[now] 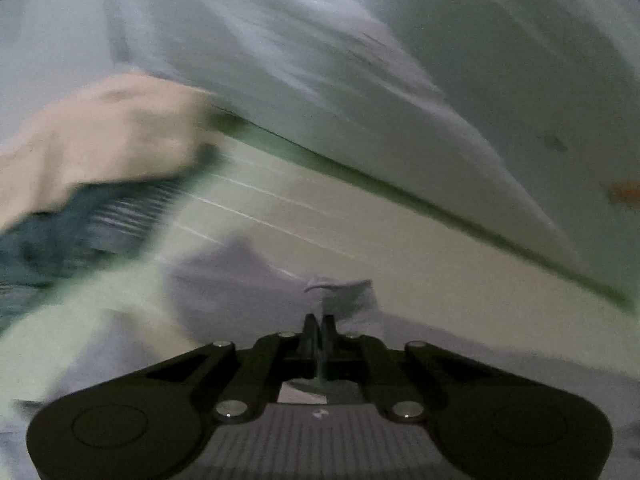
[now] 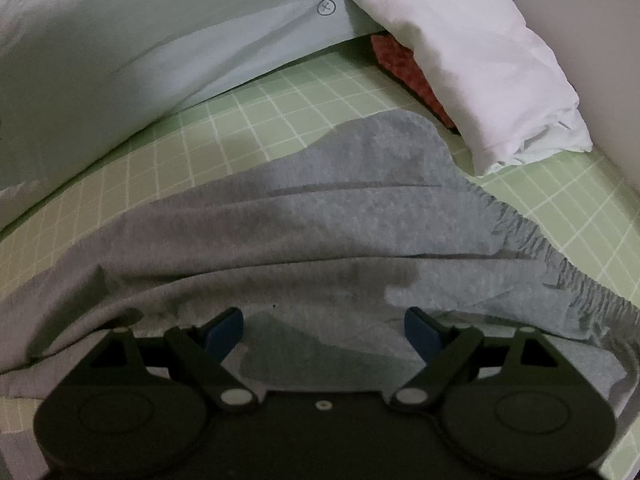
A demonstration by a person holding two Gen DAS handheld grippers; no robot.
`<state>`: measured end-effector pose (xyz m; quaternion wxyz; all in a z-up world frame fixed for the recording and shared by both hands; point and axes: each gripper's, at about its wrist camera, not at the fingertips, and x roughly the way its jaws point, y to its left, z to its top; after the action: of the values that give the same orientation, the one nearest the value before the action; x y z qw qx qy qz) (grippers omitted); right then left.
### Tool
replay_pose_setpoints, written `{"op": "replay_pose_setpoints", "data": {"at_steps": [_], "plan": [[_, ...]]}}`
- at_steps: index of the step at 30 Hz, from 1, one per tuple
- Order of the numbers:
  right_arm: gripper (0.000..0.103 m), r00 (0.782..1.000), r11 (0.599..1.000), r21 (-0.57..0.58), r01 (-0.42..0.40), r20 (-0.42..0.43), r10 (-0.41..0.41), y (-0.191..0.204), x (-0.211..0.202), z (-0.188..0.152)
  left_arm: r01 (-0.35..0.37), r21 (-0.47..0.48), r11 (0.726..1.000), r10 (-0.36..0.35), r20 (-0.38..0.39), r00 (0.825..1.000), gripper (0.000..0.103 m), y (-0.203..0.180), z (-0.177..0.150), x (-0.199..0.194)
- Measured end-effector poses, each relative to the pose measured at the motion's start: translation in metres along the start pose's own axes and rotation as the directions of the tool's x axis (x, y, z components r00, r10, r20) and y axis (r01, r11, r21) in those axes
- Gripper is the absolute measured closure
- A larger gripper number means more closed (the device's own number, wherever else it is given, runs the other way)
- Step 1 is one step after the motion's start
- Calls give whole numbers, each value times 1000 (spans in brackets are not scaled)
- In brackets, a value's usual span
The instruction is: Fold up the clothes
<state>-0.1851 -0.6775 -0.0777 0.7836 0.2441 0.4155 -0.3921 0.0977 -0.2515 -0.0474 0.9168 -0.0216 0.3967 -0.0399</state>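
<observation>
The grey garment (image 2: 320,220) lies spread on the bed, over the green checked sheet (image 2: 248,120), and it covers most of the near part of the bed in the right wrist view. Its frayed, wrinkled edge runs toward the right side of the bed.

The right gripper (image 2: 324,332) hangs over this garment with its jaws wide apart. The blue pads (image 2: 224,332) are just above the cloth, and nothing is pressed between them.

The left gripper (image 1: 320,330) has its jaws together, clamped on a small fold of the grey garment (image 1: 344,296), which stands up between the fingertips. The left wrist view is much blurred.

At the far edge of the bed lies a pale blue duvet (image 2: 160,40). A white pillow (image 2: 472,68) rests at the far right corner, on top of a red patterned thing (image 2: 400,60) that is mostly hidden. In the left wrist view, a peach cloth (image 1: 108,136) and a dark teal striped cloth (image 1: 80,228) lie at the left side of the bed, just beside the duvet (image 1: 360,60).
</observation>
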Motion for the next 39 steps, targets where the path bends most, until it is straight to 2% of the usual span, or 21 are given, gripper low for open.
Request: {"op": "replay_pose_setpoints", "data": {"at_steps": [3, 6, 9, 11, 12, 13, 15, 19, 21, 24, 26, 31, 34, 39], "plan": [[15, 1000, 1000, -6, -8, -2, 8, 1, 1, -1, -116, -104, 988, 120, 34, 992, 101, 48, 9, -15], [15, 1000, 1000, -14, -16, -5, 16, 4, 2, -1, -237, -199, 951, 245, 20, 969, 101, 94, 11, -24], [15, 1000, 999, -29, -16, -4, 16, 7, 3, 0, -306, -278, 910, 310, -31, 950, 99, 120, 9, -25], [15, 1000, 999, -41, -14, 2, 15, 9, 3, 2, -332, -287, 899, 335, -41, 941, 88, 124, 9, -27], [15, 1000, 999, -44, -15, 7, 15, 9, 3, 5, -338, -287, 896, 341, -41, 939, 70, 124, 10, -28], [15, 1000, 999, -43, -17, 13, 17, 9, 4, 8, -330, -280, 901, 335, -30, 942, 56, 119, 12, -29], [15, 1000, 999, -39, -19, 24, 20, 9, 5, 17, -300, -257, 919, 312, 4, 950, 46, 107, 15, -32], [15, 998, 999, -39, -2, 68, 4, 12, 12, 45, -227, -143, 963, 237, 56, 970, 29, 71, 26, -25], [15, 997, 1000, -18, 2, 82, -1, 13, 19, 61, -188, -91, 978, 193, 49, 980, 27, 53, 29, -14], [15, 996, 999, 43, 7, 85, -11, 14, 33, 82, -134, -44, 990, 134, -1, 991, 27, 29, 35, 10], [15, 997, 994, 103, 19, 72, -27, 13, 45, 93, -129, -41, 991, 128, -27, 991, 26, 20, 38, 26], [15, 992, 969, 216, 117, 24, -125, 11, 76, 107, -112, -46, 993, 108, -83, 991, 26, 5, 43, 61], [15, 987, 957, 243, 159, -7, -162, 12, 90, 110, -146, -25, 989, 143, -109, 984, 26, 2, 42, 79], [19, 976, 938, 271, 215, -36, -214, 10, 102, 109, -220, -72, 973, 206, -162, 965, 29, 21, 45, 105]]}}
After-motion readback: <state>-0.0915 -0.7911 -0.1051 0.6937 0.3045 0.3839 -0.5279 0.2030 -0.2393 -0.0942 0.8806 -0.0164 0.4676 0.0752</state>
